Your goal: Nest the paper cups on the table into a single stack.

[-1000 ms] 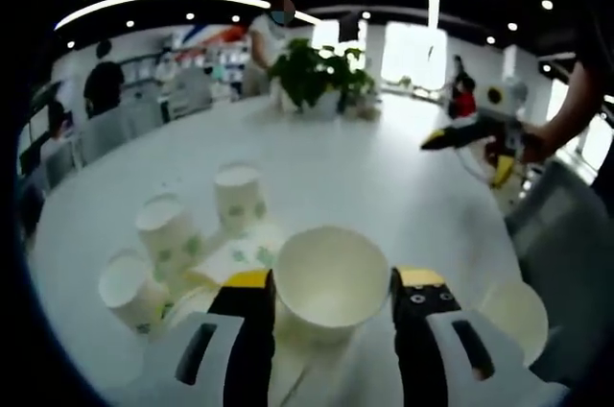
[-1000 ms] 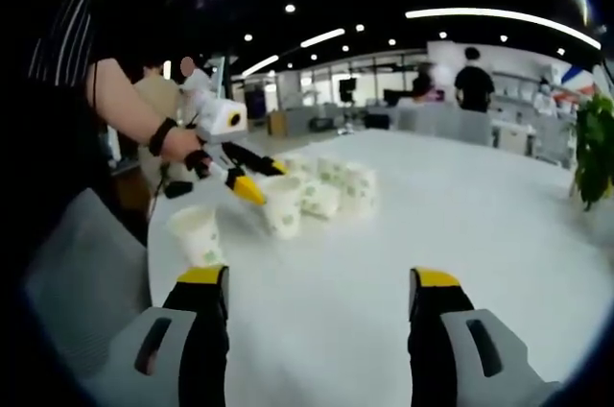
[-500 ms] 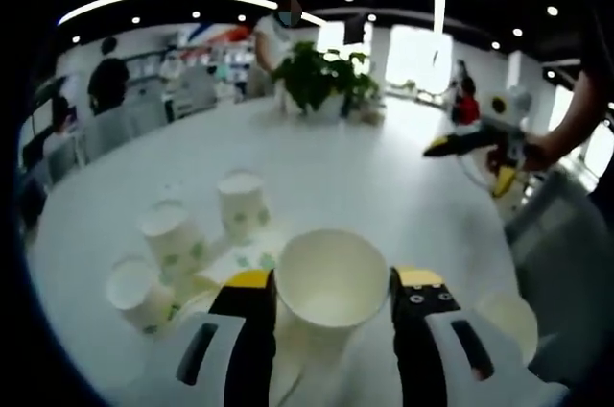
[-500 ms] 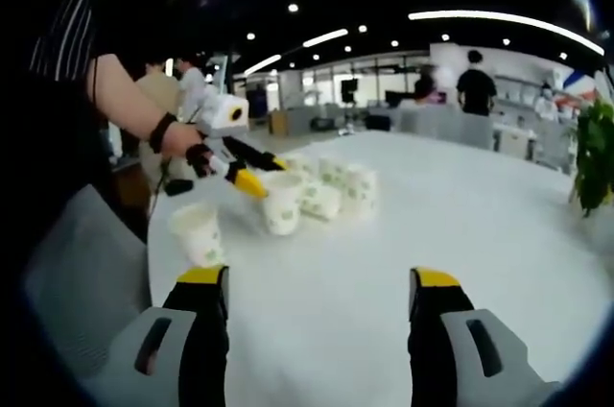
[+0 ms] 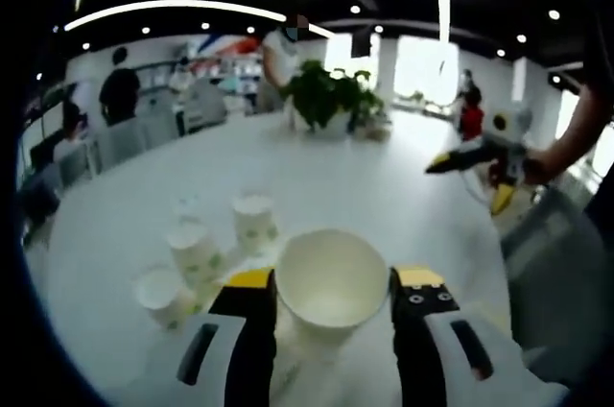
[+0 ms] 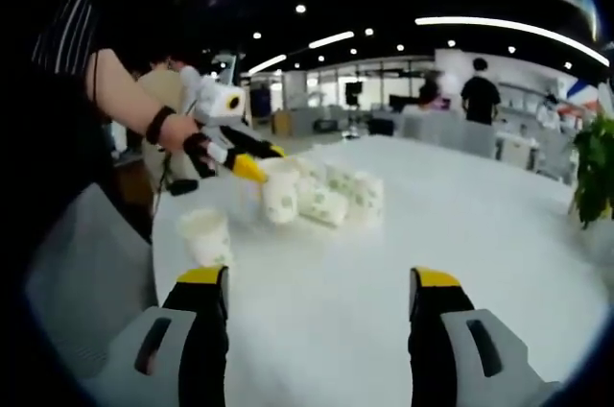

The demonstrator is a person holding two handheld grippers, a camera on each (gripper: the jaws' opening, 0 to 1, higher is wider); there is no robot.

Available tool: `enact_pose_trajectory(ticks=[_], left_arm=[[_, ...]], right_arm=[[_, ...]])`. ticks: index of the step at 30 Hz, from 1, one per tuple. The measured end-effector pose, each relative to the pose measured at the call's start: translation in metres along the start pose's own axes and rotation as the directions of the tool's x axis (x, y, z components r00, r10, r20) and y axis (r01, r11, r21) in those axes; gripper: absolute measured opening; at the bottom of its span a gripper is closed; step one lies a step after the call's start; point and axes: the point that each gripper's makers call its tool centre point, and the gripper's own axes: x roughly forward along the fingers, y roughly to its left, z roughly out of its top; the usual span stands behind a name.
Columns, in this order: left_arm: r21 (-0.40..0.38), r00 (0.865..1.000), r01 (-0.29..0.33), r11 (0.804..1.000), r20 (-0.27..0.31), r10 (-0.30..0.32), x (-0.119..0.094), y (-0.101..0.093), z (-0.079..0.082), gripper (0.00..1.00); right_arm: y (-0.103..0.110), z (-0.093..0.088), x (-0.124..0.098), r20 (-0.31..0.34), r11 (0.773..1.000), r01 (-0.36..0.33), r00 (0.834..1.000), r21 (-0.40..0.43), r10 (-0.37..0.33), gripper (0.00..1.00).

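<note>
My left gripper (image 5: 331,294) grips a white paper cup (image 5: 332,282) by its sides, mouth facing me, lifted above the round white table (image 5: 317,167). Just beyond that cup, to its left, three more paper cups with green print stand upright on the table: the nearest cup (image 5: 160,294), a middle cup (image 5: 197,251) and a farther cup (image 5: 256,224). From my right gripper's view that cluster looks blurred, and one cup there may be lying on its side. My right gripper (image 6: 321,292) hangs released, jaws wide apart, over bare table. A lone cup (image 6: 207,237) stands upright ahead of its left jaw, nearer than the held cup. Far beyond the held cup, a potted plant (image 5: 331,95) sits at the table's far side.
</note>
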Motion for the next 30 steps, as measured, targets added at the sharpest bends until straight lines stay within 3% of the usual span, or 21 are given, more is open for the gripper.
enact_pose_trajectory(ticks=[4, 5, 16, 22, 30], left_arm=[[-0.014, 0.999, -0.016, 1.000, 0.029, 0.016, -0.011, -0.003, 0.011, 0.44], [-0.061, 0.998, 0.005, 0.998, 0.070, -0.001, -0.014, -0.008, 0.021, 0.44], [-0.014, 0.991, -0.023, 1.000, 0.129, 0.025, -0.044, -0.020, 0.060, 0.44], [0.005, 0.991, -0.022, 1.000, 0.132, 0.021, -0.052, -0.029, 0.067, 0.43], [0.003, 0.994, -0.014, 1.000, 0.110, 0.014, -0.061, -0.048, 0.062, 0.43]], right_arm=[[0.003, 0.002, -0.001, 0.004, 1.000, 0.004, 1.000, 0.001, -0.004, 0.74], [0.004, 0.004, -0.001, 0.006, 1.000, 0.002, 1.000, 0.000, -0.002, 0.74], [0.019, 0.019, -0.002, 0.022, 1.000, -0.011, 1.000, -0.029, 0.012, 0.74], [0.023, 0.021, -0.005, 0.027, 0.999, -0.008, 1.000, -0.046, 0.009, 0.74], [0.020, 0.021, -0.010, 0.039, 0.999, 0.018, 0.999, -0.050, -0.016, 0.75]])
